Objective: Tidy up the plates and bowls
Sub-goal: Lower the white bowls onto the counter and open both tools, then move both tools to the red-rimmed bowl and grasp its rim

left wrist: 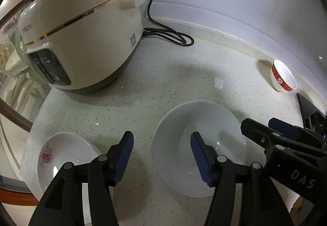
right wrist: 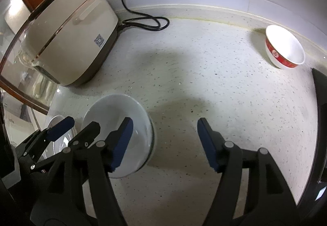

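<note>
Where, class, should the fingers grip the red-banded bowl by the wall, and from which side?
Grip the red-banded bowl by its thin rim, coming from above on the side away from the wall: it stands upright and open, so one finger can go inside and one outside, and the wall probably crowds its back.

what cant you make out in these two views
- Floral dish: near side hidden behind the left gripper in the left wrist view.
- White bowl: near rim covered by the right gripper finger in the right wrist view.
- Rice cooker panel text: too blurred.
</note>
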Demonstrator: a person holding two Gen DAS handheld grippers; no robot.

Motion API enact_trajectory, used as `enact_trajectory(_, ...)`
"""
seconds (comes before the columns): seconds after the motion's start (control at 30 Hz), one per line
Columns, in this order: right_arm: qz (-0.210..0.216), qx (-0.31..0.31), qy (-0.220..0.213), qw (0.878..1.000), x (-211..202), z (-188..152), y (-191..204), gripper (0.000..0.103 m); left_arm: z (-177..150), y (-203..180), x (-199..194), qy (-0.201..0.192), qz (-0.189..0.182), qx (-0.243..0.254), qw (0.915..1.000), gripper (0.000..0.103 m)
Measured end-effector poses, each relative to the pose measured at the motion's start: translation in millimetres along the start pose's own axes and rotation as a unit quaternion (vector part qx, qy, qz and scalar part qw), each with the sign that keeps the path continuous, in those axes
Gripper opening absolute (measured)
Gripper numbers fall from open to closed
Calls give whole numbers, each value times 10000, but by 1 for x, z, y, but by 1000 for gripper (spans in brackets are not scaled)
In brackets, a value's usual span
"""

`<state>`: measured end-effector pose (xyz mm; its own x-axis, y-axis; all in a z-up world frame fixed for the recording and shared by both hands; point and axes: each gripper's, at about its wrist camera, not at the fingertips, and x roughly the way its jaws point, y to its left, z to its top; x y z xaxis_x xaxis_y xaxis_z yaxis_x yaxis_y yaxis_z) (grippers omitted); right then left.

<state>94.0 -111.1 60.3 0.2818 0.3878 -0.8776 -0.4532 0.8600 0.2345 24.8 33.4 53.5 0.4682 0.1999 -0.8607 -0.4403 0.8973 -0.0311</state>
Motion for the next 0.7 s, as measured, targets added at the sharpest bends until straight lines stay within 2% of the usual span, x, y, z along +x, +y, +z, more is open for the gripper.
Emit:
enact_trajectory(0.17, 44, 399, -51, 9992, -2, 2, -22, 73, 13, -11, 1, 36, -110, 257, 9996, 63)
enact_trajectory(0.33, -96, 1084, -60, 9940, -2, -2, -64, 75, 54, -11, 0, 87, -424, 101, 9990, 69)
enact_trajectory(0.43, -225, 1440, -87, 9893, -3, -6, -86, 75, 74, -27, 6, 102, -517, 321, 9981, 70)
enact_trajectory(0.57, -313, 1767, -176, 9836, -3, -4, -108, 75, 96, -66, 29, 519, -1058, 678, 9907, 71)
enact_trajectory(0.7, -426, 2150, -377, 9750, -4, 6, -136, 75, 119, -110, 55, 1086, -1844, 708, 9743, 71)
